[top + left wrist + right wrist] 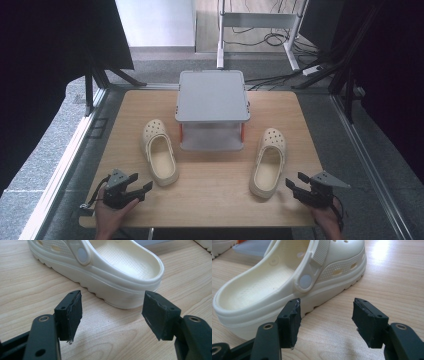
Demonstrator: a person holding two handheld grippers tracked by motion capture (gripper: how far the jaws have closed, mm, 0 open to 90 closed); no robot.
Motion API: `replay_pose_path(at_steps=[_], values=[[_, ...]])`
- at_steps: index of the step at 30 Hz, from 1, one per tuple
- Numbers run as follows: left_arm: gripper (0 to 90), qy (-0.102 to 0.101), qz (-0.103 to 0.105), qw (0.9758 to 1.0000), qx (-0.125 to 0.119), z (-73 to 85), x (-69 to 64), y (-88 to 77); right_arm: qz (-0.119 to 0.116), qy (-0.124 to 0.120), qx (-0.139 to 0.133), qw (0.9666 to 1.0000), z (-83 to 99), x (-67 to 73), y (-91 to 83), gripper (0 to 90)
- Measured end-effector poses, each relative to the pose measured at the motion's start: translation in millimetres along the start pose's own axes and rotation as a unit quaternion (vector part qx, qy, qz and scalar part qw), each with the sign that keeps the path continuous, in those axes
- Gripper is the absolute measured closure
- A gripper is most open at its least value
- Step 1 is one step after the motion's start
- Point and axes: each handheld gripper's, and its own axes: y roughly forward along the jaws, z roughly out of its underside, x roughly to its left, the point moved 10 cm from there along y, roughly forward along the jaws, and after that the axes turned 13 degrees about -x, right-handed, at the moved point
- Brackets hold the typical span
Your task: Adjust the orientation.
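High view shows both grippers, left gripper (pixel 137 183) and right gripper (pixel 295 181), wide apart and empty, each just short of a cream clog, left clog (pixel 160 157) and right clog (pixel 268 161), so advance squarely and straddle each heel rim before closing.

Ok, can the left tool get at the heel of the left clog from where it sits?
Probably yes. The left tool is open, low over the table, and the left clog has its heel just beyond the jaws with bare wood between. Nothing blocks the way; the grey shelf stands farther back.
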Motion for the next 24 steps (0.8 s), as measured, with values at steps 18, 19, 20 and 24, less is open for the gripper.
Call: replay_pose_path(at_steps=[18,19,20,24], values=[[33.1,0.001,0.004,1.0000,0.009,1.7,-0.9,4.1,-0.046,0.000,-0.044,0.9980,-36.1,34.5,-9.5,37.8],[33.1,0.000,0.005,1.0000,0.008,1.7,-1.3,4.5,-0.051,0.001,-0.046,0.9976,-38.8,37.9,-9.6,37.8],[33.0,0.000,0.005,1.0000,0.008,1.7,-1.3,4.5,-0.051,0.001,-0.046,0.9976,-38.8,37.9,-9.6,37.8],[33.0,0.002,0.006,0.9999,0.010,2.6,-1.9,5.8,-0.060,-0.011,-0.057,0.9965,-51.2,50.8,-10.1,37.9]])
